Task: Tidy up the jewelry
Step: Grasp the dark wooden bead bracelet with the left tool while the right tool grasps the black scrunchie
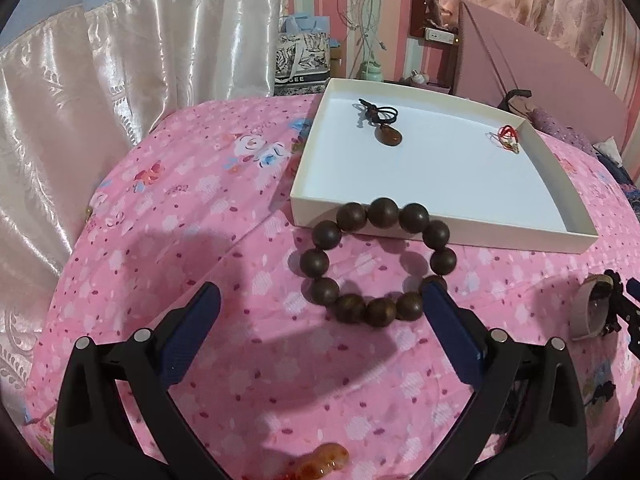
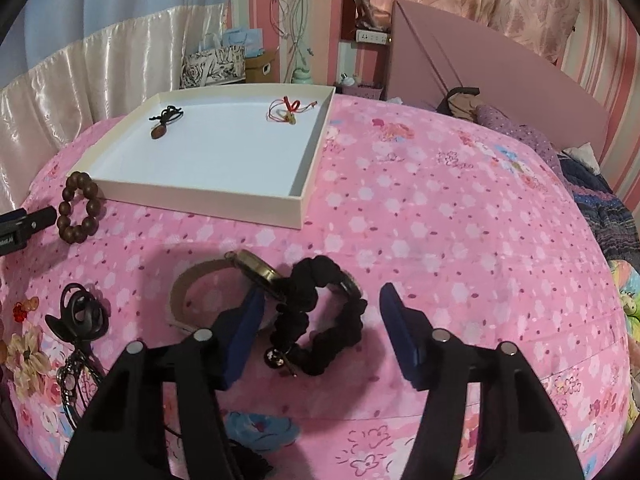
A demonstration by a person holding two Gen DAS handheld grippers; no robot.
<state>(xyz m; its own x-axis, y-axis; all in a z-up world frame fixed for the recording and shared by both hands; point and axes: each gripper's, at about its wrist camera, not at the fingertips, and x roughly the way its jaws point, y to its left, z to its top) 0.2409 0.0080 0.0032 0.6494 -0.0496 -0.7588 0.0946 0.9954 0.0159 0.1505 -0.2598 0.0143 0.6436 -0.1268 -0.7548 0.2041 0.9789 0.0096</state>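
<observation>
Right wrist view: two pendants [image 2: 160, 120] lie in the tray [image 2: 208, 204]; bead bracelet [image 1: 378, 260], watches [image 2: 256, 272] await; both tongs [image 2: 320, 332] wide, empty.

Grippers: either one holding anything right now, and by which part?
Nothing held. Left gripper open near the wooden bead bracelet; right gripper open around the black scrunchie.

My blue finger pads [image 1: 188, 336] look matt and finely textured. The bead bracelet [image 1: 378, 260] looks like dark, dull-polished wood. The tray [image 2: 224, 204] seems matt white card, the bedsheet [image 2: 440, 220] printed cloth, the scrunchie [image 2: 320, 320] ruffled black fabric, the curtain [image 1: 120, 52] glossy satin.
</observation>
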